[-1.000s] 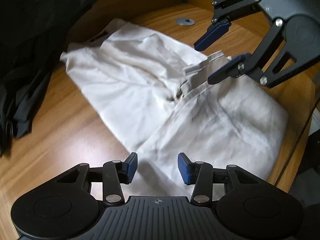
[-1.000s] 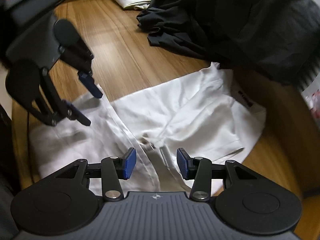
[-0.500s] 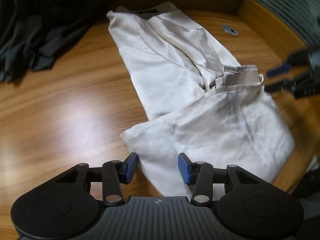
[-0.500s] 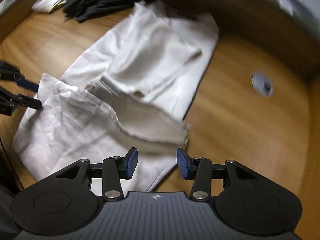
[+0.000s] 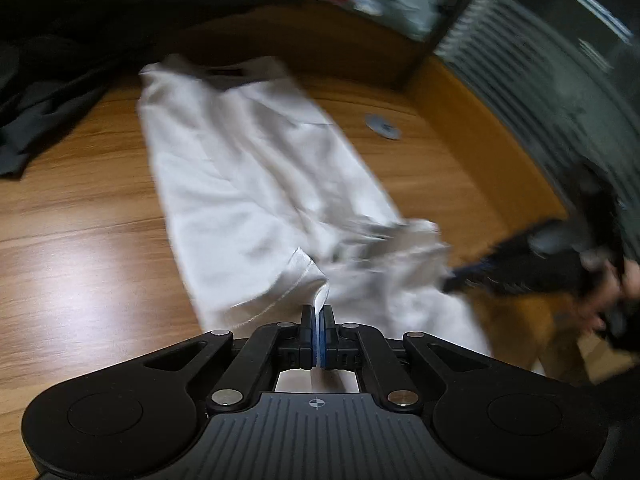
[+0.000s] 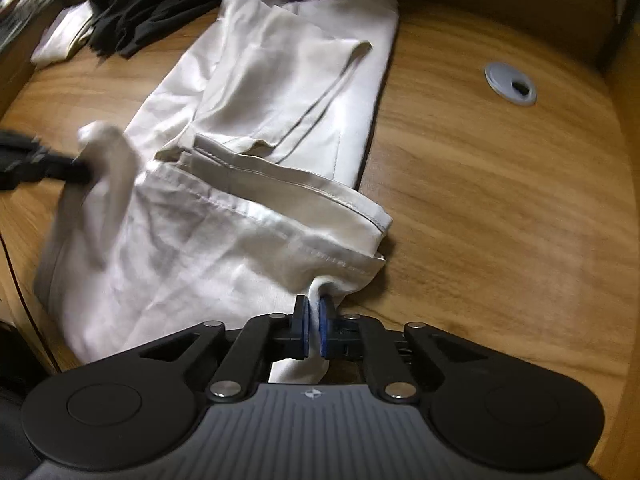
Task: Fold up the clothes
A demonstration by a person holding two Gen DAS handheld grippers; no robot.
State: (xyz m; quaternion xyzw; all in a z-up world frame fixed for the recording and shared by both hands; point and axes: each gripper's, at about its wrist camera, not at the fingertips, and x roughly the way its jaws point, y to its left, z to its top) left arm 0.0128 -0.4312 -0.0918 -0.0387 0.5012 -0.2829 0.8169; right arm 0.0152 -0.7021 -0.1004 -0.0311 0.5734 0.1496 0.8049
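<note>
Two tools are on one garment here, folks. Biggest thing in play is the wooden tabletop [image 6: 500, 184], and stretched across it lies the pale garment [image 6: 280, 92], long and narrow, its far end up by a heap of dark clothes [image 6: 160, 4], its near end hanging off the tabletop's edge. The far half already lies doubled on itself, a flap laid across the top; the near half is loose and rumpled.

Now the grips. The left tool [image 5: 318, 334] has its jaws pressed tight on a pinch of hemmed corner, white cloth squeezed between the blue pads. The right tool [image 6: 311, 334] is clamped the same way on the opposite corner of that near end, just under the stitched hem.

This fabric looks thin, soft and very light, I'd say, and a touch slick: it creases at a pull and sags wherever it isn't held. The double-stitched hem is the firmest part, so those corners are the sensible holds. Expect the middle to droop between the two grips unless they're kept spread.

Smallest item: a grey cable grommet [image 6: 510, 82], well clear to the right.
</note>
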